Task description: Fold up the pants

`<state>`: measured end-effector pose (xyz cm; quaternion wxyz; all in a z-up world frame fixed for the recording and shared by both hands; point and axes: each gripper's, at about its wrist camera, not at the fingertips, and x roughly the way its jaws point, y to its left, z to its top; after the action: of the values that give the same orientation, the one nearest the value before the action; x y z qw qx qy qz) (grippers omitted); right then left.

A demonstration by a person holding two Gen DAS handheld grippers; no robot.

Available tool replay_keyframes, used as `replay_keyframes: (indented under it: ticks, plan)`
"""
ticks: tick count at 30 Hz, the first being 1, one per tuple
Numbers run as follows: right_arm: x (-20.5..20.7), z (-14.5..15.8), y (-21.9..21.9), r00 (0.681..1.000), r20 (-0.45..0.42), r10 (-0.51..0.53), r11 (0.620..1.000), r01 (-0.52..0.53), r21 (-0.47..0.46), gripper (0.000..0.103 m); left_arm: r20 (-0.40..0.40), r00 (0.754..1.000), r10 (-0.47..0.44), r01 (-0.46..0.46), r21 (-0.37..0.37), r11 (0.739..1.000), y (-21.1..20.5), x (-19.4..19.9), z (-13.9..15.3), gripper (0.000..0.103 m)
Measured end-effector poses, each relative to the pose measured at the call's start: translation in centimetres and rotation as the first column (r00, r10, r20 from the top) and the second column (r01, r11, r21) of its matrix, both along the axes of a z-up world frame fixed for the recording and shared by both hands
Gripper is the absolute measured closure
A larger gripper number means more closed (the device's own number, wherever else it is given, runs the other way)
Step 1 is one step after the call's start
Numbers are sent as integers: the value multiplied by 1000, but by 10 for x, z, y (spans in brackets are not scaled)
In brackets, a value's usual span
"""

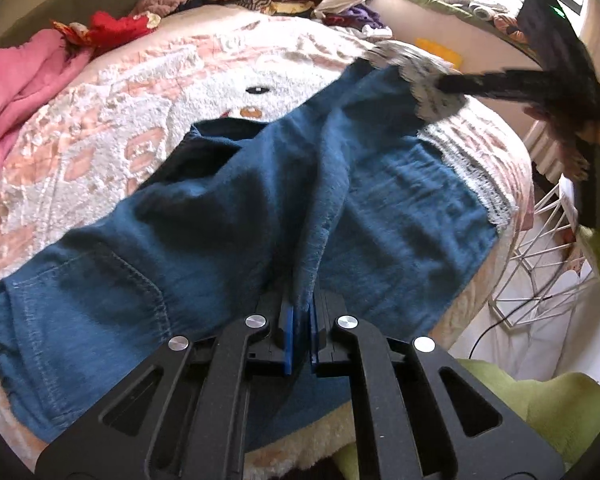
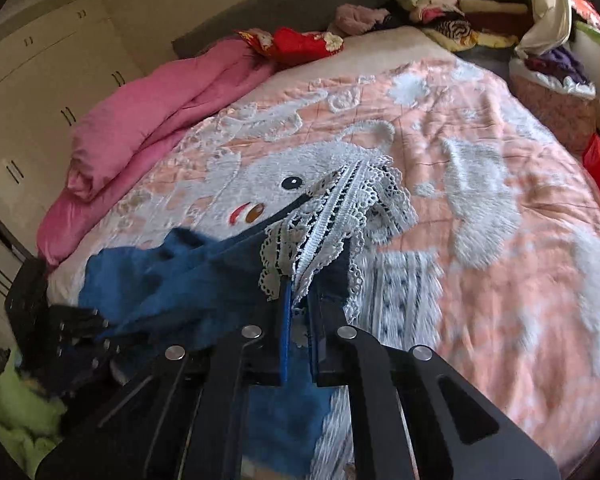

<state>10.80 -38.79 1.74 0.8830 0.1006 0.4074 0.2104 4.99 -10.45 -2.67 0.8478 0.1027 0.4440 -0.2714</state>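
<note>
Our left gripper (image 1: 300, 312) is clamped tight on a raised ridge of the blue pants (image 1: 228, 216), the denim pinched between its blue pads. Our right gripper (image 2: 298, 300) is likewise closed, biting the white lace hem (image 2: 340, 216) at the end of one pant leg and holding it lifted off the bed.

From the left wrist view we see the pants spread across the near part of the pink and white blanket (image 1: 140, 80), a stitched back pocket (image 1: 112, 280) lying flat at lower left, the second leg flat on the blanket with its own lace trim at the bed's right edge. This view also shows the right gripper from outside, blurred at upper right, with the lace bunched at its tip, and a white wire rack (image 1: 540, 272) beside the bed.

The right wrist view gives what the other lacks: the lace pattern up close, the cartoon face on the blanket, a pink quilt (image 2: 140, 120) along the left side, cream cupboards (image 2: 40, 80) behind it, and the left gripper, dark and blurred at lower left. Both views show stacked folded clothes (image 2: 472, 4) at the far end.
</note>
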Motion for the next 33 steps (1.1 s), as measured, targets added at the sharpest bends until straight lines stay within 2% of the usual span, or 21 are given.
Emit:
replay_keyframes:
  ticks: [4,10,18,24,27,29,30,33]
  plan:
    - [-38,6,-17,999,-12,-51,999,51,-12,97,15,1000,-8,8,-8,1000,4,-8,7,102]
    - [-68,-9,-29,992,-86,-94,995,93,-23,97,9,1000,-28,28,12,1000,4,-20,6,102]
    - [-89,-33,-27,979,-166,-118,992,109,-63,97,-11,999,-51,52,56,997,0,-31,-4,102]
    - [-86,-43,-25,974,-181,-135,988,118,-101,93,-49,996,-71,75,97,992,-7,-32,-17,99]
    - [-83,-51,-30,964,-217,-157,983,131,-128,90,-66,995,-78,85,111,990,-10,-33,-23,94]
    - [-84,-56,-34,957,-236,-168,981,139,-135,79,-74,994,-85,93,111,989,-11,-34,-25,90]
    - [-85,-57,-36,956,-239,-172,981,143,-133,77,-76,993,-89,97,107,989,-11,-34,-24,84]
    - [-89,-53,-43,955,-227,-190,978,166,-124,68,-69,993,-95,101,93,991,-8,-39,-18,53]
